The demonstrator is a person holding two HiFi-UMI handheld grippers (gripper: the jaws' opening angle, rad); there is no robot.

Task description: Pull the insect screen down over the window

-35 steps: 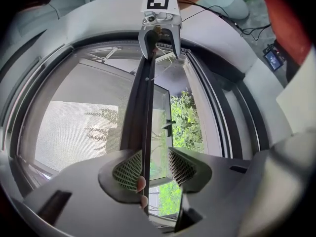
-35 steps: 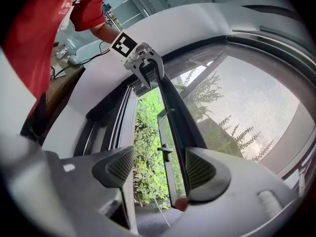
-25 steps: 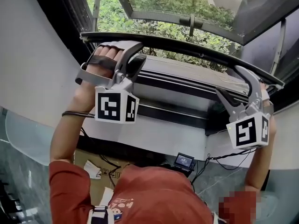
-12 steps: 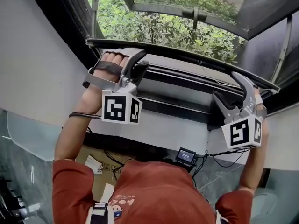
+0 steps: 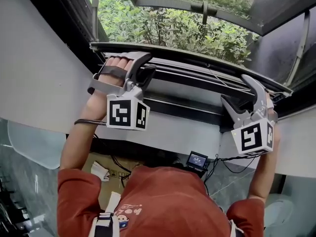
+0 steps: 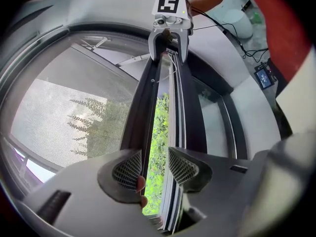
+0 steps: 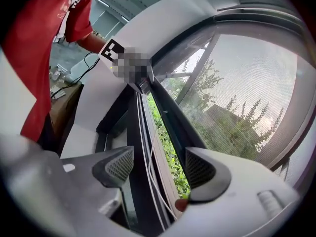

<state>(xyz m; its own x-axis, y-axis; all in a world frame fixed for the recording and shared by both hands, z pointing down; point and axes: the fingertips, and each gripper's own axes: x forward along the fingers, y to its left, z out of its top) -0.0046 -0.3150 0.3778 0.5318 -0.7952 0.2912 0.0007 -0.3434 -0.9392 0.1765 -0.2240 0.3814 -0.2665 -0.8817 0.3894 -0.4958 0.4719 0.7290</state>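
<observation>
My left gripper (image 6: 154, 164) is released. Its jaws stand apart and clamp nothing, and the screen's dark pull bar (image 6: 143, 102) runs out from just by its left pad. A narrow strip of green bushes (image 6: 159, 132) shows between the jaws, with the window frame rails (image 6: 180, 112) beyond the right pad. To the left of this tool, the grey insect screen (image 6: 64, 117) spreads out taut over the opening.

The bar runs straight ahead to my right gripper (image 7: 158, 169), which is also slack. Its jaws are wide apart, and a thin white cord (image 7: 150, 177) and the frame rail lie between them. The bar passes by its right pad, and the mesh is off to its right.

I judge the screen nearly down, with only that green strip left to close.

The mesh looks light, soft and easy to tear, so I would keep off it. The bar looks stiff and is the place to hold. I would grip near both ends and pull evenly, since it may skew or spring back.

I can read no brand. There are only the square markers on the cubes, and the small display (image 5: 197, 159) below is too small to read.
</observation>
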